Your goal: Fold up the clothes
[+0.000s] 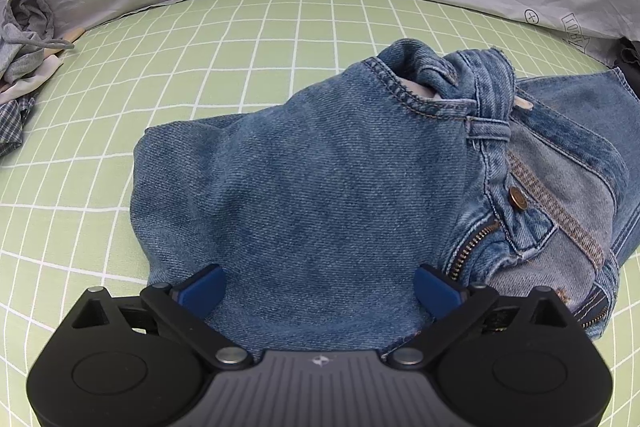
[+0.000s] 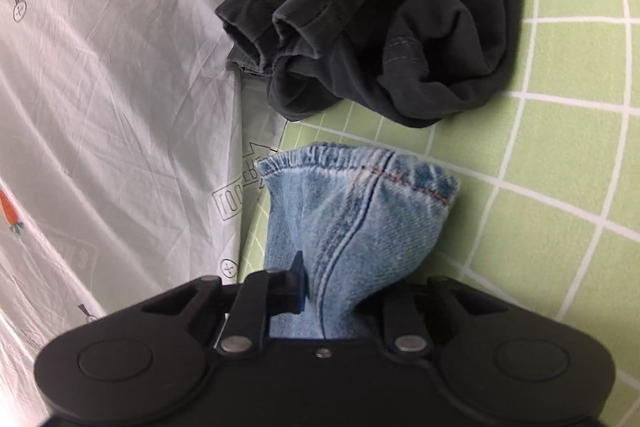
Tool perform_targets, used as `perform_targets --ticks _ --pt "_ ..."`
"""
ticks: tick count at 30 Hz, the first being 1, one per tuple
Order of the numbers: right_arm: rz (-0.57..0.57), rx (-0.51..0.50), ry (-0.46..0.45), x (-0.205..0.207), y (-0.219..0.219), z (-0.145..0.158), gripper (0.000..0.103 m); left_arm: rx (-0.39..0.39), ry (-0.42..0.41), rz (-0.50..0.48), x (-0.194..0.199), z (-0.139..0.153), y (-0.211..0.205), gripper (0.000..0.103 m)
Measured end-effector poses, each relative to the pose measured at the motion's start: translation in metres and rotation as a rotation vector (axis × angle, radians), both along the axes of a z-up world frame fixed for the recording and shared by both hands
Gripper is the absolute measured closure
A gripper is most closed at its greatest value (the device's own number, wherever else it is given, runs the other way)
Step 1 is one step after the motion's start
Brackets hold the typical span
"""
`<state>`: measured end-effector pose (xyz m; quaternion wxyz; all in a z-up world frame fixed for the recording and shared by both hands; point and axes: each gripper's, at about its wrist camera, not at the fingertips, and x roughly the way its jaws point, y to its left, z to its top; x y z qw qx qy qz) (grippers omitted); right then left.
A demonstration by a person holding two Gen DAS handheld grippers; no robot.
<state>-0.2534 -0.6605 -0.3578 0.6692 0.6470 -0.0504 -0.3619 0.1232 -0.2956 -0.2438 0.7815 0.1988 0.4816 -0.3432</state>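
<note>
A pair of blue jeans (image 1: 320, 167) lies bunched on the green grid-patterned sheet (image 1: 240, 47), with its waistband, brass button and open zip at the right. My left gripper (image 1: 320, 279) hovers over the near part of the denim with its blue pads (image 1: 208, 287) spread wide and nothing pinched between them. In the right wrist view a lighter denim leg end with a stitched hem (image 2: 360, 195) sticks forward out of my right gripper (image 2: 332, 287). That gripper is shut on this leg, and the denim hides the right finger.
A dark grey garment (image 2: 380, 27) lies crumpled just beyond the denim hem. A white sheet with carrot prints (image 2: 100, 67) borders the green one. At the far left lie a grey drawstring garment (image 1: 24, 31) and a plaid cloth (image 1: 12, 123).
</note>
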Motion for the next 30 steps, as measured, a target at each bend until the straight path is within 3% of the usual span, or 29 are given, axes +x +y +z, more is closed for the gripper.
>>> perform_targets --ticks 9,14,24,30 --pt "-0.075 0.061 -0.461 0.006 0.038 0.005 0.089 0.004 0.008 0.013 0.002 -0.002 -0.001 0.000" --pt "-0.015 0.070 -0.609 0.031 0.065 0.023 0.089 0.011 0.015 0.016 0.003 -0.002 -0.002 0.000" --pt "0.184 0.152 -0.764 0.098 0.141 0.053 0.089 0.000 0.009 0.019 0.002 -0.003 0.001 0.000" --pt "0.378 0.199 -0.747 0.144 0.184 0.065 0.089 -0.004 0.004 0.012 0.001 -0.003 0.000 0.000"
